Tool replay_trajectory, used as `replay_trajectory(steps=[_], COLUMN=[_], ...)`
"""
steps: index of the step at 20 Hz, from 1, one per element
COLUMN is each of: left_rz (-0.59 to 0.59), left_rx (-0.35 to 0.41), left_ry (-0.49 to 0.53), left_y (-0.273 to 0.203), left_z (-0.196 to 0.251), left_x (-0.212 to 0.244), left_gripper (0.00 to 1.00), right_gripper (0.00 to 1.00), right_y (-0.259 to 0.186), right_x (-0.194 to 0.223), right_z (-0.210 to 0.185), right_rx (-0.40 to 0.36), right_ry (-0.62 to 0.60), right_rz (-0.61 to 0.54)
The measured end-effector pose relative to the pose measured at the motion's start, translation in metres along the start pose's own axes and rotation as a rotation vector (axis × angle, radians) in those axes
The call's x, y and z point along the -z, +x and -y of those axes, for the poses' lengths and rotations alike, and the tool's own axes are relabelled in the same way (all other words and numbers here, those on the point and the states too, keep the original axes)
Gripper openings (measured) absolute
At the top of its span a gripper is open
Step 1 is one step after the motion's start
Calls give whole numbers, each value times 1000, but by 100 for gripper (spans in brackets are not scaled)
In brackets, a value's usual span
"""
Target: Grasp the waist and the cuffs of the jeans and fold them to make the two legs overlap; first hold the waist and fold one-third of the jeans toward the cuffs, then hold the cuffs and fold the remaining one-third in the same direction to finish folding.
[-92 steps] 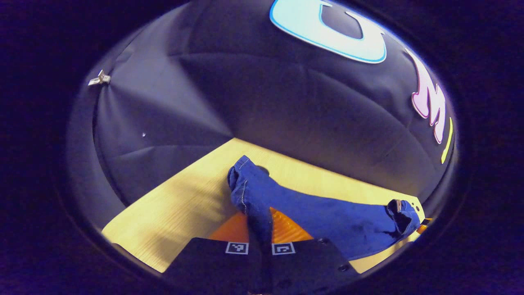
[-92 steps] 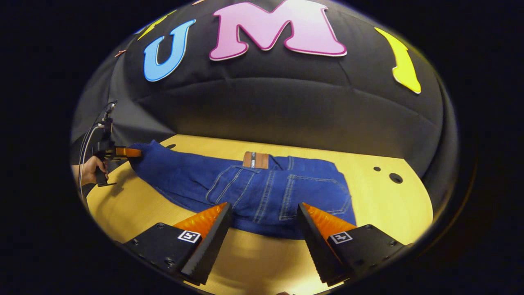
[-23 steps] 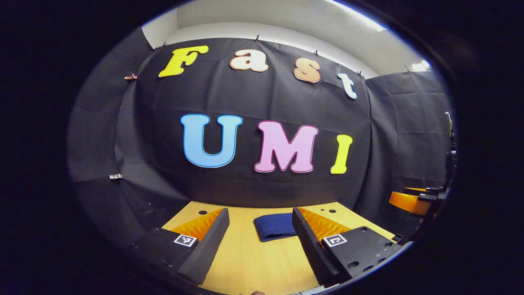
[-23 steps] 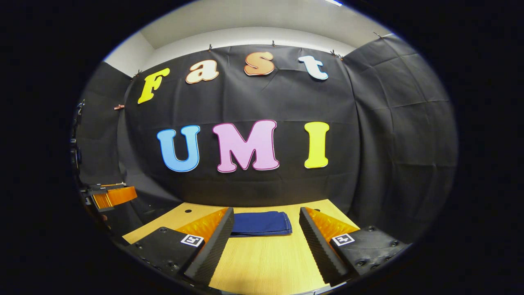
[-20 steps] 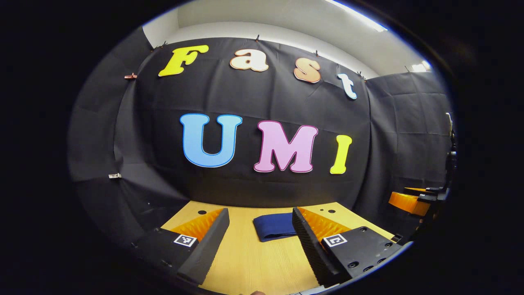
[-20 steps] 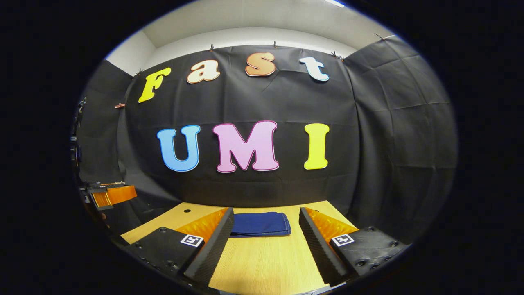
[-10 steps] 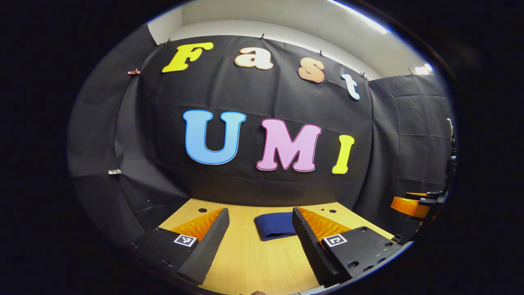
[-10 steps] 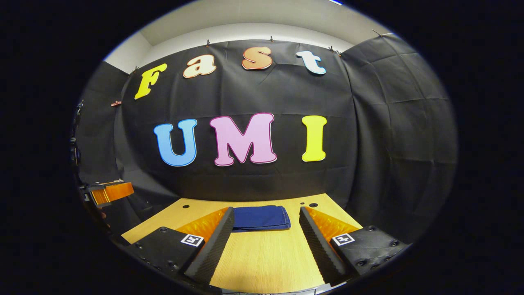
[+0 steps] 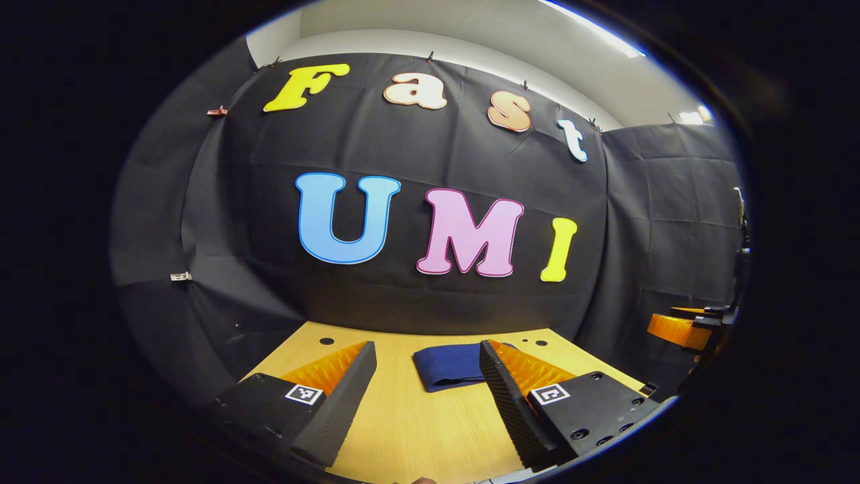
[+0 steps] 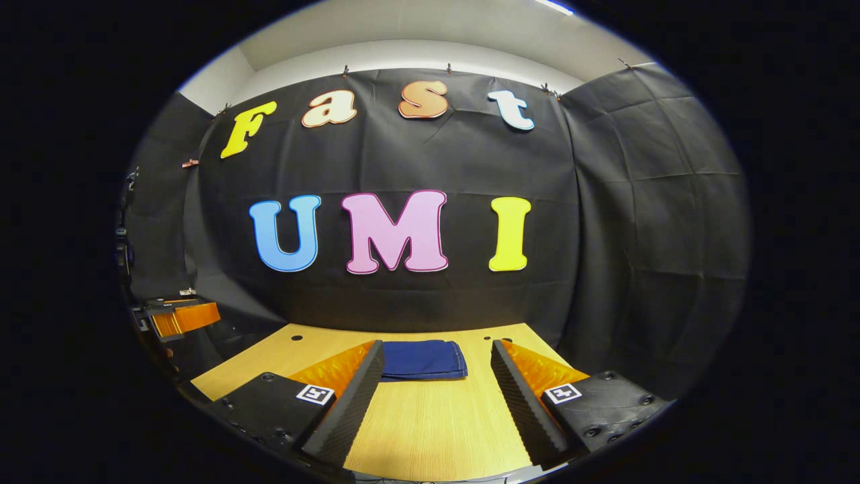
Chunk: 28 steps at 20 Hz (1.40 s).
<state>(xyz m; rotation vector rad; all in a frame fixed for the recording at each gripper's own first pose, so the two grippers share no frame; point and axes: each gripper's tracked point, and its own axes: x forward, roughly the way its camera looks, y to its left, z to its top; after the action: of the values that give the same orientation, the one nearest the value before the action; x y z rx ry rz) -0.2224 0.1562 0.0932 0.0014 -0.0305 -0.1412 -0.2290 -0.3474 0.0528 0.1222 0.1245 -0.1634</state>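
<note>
The jeans lie folded into a small dark blue packet on the wooden table, toward its far side. In the right gripper view the folded jeans sit flat between and beyond the fingers. My left gripper is open, held back from the packet and above the table. My right gripper is open too, with nothing between its fingers. At the right edge of the left gripper view the right gripper shows in the air. The left gripper shows at the left edge of the right gripper view.
The table runs up to the black cloth wall at the back and sides. Small round holes mark its far corners. Bare wood lies between the grippers and the jeans.
Since 4.6 s ago the spread jeans have become a small folded packet and both grippers have let go and drawn back. Over the last second both views drift only slightly.
</note>
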Motion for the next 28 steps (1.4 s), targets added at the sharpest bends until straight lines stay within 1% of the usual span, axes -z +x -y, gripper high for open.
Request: replay_trajectory(steps=[7,8,9,10,11,17,28], left_rz=[-2,-5,-6,-9,-11,-20,-38], left_rx=[14,16,16,18,17,7,13], left_ry=[34,31,28,28,32,43,55], left_y=[5,5,5,6,7,8,13], left_z=[5,5,4,2,2,3,2], left_x=[-2,-2,-3,-2,-2,-2,0], left_gripper=[96,92,92,96,96,96,96], right_gripper=[97,97,97,97,97,97,97], right_y=[2,2,3,3,4,4,1], right_x=[-1,-2,-3,-3,-1,4,6], right_z=[5,5,4,3,3,1,12], right_rx=[4,1,-1,-2,-4,-19,-4], right_ry=[1,0,-2,-3,-5,-4,5], right_rz=[-1,0,2,5,6,-5,-2])
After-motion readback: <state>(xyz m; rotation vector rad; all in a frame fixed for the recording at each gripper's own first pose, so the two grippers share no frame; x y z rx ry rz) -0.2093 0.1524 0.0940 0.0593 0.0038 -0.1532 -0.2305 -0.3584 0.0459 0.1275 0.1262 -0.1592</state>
